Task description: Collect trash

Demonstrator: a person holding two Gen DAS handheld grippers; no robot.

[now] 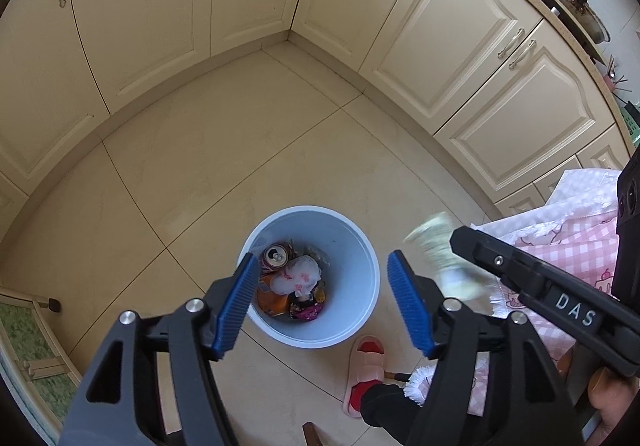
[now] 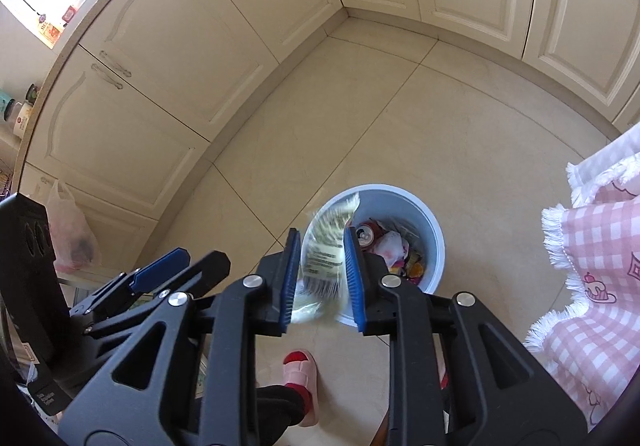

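Left wrist view: the left hand-held gripper (image 1: 322, 300) hangs wide open and empty over a blue bin (image 1: 366, 278) of trash on the floor.

Right wrist view: a blurred wrapper (image 2: 326, 252) sits between the right hand-held gripper (image 2: 322, 276) pads at the bin's rim; grip unclear.

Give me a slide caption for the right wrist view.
Right gripper with a blurred yellow-green wrapper between its jaws, just above the rim of the pale blue trash bin on the kitchen floor.
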